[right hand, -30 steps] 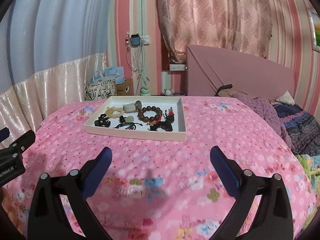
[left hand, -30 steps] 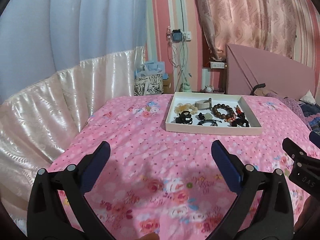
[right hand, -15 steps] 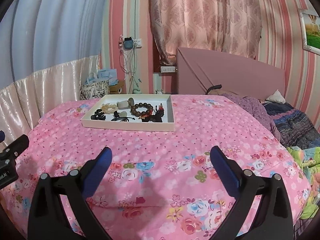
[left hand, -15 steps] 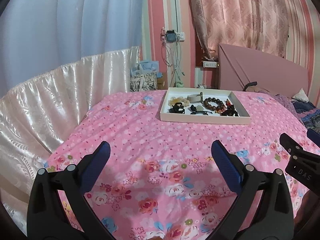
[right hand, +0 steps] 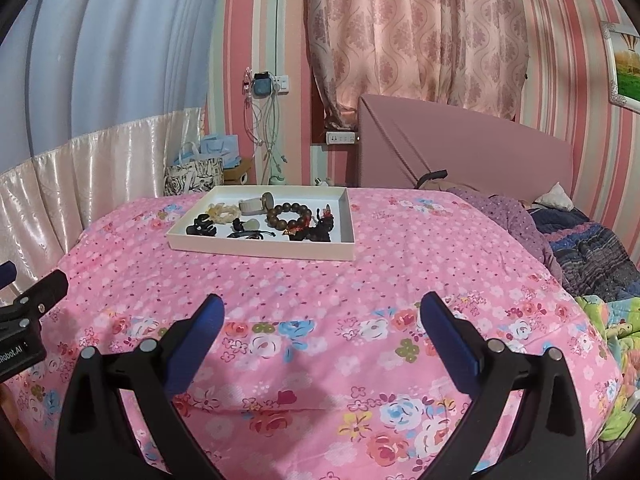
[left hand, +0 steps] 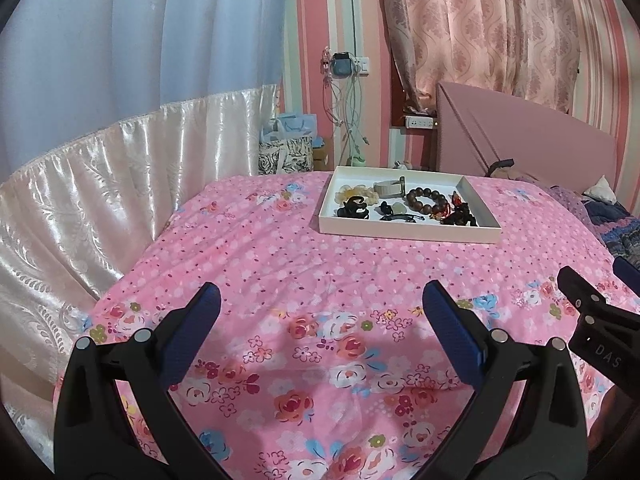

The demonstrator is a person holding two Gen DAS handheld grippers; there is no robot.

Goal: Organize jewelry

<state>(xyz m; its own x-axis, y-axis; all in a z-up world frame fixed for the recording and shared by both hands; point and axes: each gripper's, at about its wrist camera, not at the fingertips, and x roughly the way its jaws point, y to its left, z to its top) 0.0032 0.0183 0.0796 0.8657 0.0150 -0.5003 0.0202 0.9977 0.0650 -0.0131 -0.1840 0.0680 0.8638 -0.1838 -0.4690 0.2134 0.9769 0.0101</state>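
Moved: both grippers pulled back from the tray since the earlier frames; tray now sits farther off and smaller in both wrist views, more of the bedspread shows in front.
Left gripper [left hand: 320, 306]: released, jaws spread wide, nothing between them, hovering over the near part of the bedspread.
Right gripper [right hand: 322, 316]: released too, jaws wide apart, nothing held, over the near bedspread; its black body shows at the right edge of the left wrist view.
Tray [right hand: 260, 247]: shallow white box, lying flat on the far-middle of the pink floral bedspread [right hand: 400, 272], well apart from both grippers.
Bead bracelet [right hand: 289, 216]: dark brown wooden beads, in the tray, right of centre.
Hair claw [right hand: 201, 227]: black, near-left part of the tray.
Pale bracelet [right hand: 224, 211]: yellowish, far-left of the tray, just behind the hair claw.
Beige band [right hand: 252, 205]: far-middle of the tray, next to the bead bracelet.
Dark charm cluster [right hand: 318, 232]: black with red bits, near-right part of the tray.
Small black cord pieces [right hand: 250, 234]: near-middle of the tray, detail too small to tell.
Headboard [right hand: 460, 148]: pink, beyond the bed at far right.
Gift bags [right hand: 196, 170]: on the floor, far left past the bed.
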